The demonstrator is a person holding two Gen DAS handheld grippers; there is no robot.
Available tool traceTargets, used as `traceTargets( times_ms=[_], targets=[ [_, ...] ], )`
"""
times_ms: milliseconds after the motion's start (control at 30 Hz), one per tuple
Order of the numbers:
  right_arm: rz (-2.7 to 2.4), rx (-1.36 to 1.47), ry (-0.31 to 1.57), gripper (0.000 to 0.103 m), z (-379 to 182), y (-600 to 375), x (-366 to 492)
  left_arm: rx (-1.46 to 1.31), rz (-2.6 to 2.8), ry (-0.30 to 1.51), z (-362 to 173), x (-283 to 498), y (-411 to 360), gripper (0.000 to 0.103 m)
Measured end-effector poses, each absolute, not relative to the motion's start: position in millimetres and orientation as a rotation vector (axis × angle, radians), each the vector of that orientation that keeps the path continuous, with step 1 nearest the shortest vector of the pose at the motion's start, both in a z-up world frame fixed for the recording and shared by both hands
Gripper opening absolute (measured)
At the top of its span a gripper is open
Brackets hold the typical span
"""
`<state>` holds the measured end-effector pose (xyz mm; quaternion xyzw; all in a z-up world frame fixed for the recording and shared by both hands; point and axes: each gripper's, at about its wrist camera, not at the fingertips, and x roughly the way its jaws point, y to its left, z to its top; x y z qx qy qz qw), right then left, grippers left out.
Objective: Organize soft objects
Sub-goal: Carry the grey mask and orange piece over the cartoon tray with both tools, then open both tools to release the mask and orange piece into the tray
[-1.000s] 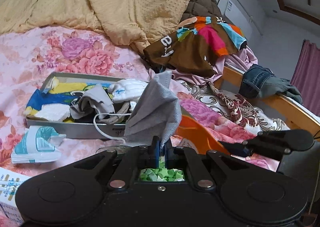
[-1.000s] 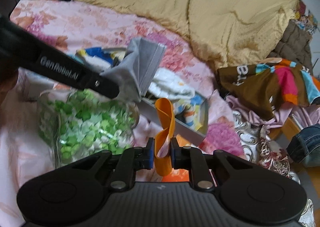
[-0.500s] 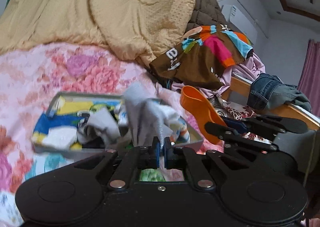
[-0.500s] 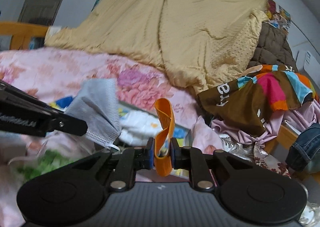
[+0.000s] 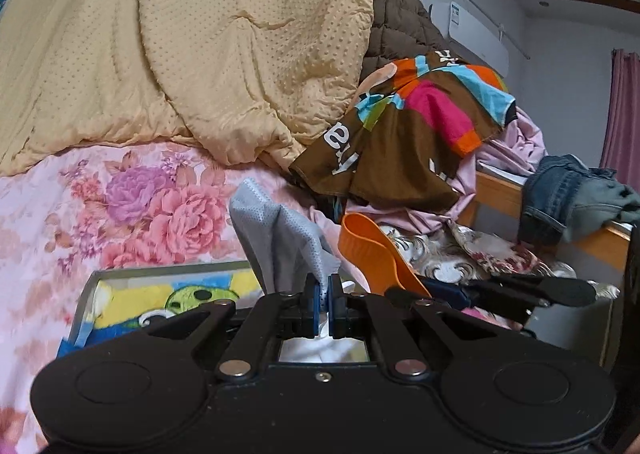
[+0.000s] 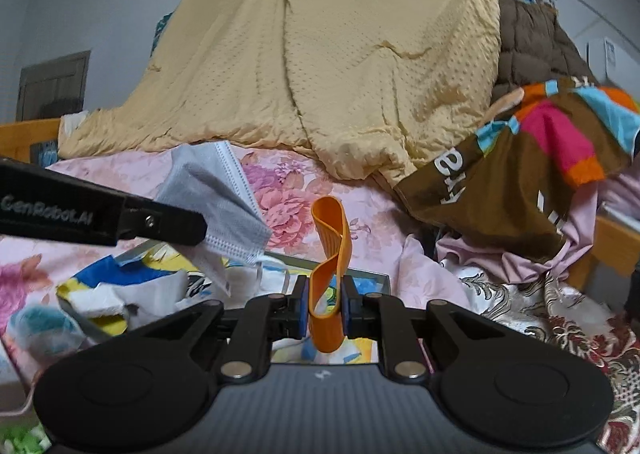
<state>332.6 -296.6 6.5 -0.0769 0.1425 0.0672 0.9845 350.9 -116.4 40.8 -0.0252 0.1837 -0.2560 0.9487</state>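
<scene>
My left gripper (image 5: 324,300) is shut on a grey face mask (image 5: 280,242), which stands up from its pads above the grey box (image 5: 160,268). In the right wrist view the same mask (image 6: 216,197) hangs from the left gripper's finger (image 6: 160,221) at the left. My right gripper (image 6: 324,308) is shut on a folded orange rubber band (image 6: 330,254), held above the box's far right corner (image 6: 372,276). The orange band (image 5: 372,254) also shows in the left wrist view, just right of the mask. The box holds a yellow and blue cartoon cloth (image 5: 168,294) and white soft pieces (image 6: 160,294).
A large yellow quilt (image 5: 180,53) is heaped behind on the pink floral bedsheet (image 5: 140,205). A brown multicoloured garment (image 5: 408,133), pink cloth and jeans (image 5: 560,193) lie to the right by the wooden bed rail (image 5: 600,242). A jar of green paper stars (image 6: 24,440) shows at the lower left.
Both grippers rose and moved forward over the box, each keeping its grip. The star jar dropped out of the left view and the quilt now fills more of both views.
</scene>
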Motion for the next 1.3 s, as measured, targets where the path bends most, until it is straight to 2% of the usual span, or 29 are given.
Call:
traceTargets(
  times_ms=[600,900,1067,1133,1300],
  targets=[
    [0.121,-0.129,0.492,0.018,-13.1,-321.2,367.7,-0.261,-0.474,0.653,-0.7,422.7,-142.8,0.003],
    [0.125,-0.175,0.488,0.021,-16.7,-314.2,365.4,-0.340,-0.437,0.696,-9.4,428.1,-126.8,0.005],
    [0.135,-0.208,0.486,0.027,-19.7,-308.9,366.1,-0.441,-0.415,0.720,-11.8,432.4,-114.5,0.010],
    [0.135,-0.209,0.483,0.029,-20.3,-308.1,365.2,-0.473,-0.403,0.732,-13.6,433.8,-109.5,0.015],
    [0.135,-0.214,0.485,0.032,-21.2,-307.4,364.3,-0.445,-0.388,0.721,-13.3,428.9,-107.2,0.020]
  ],
)
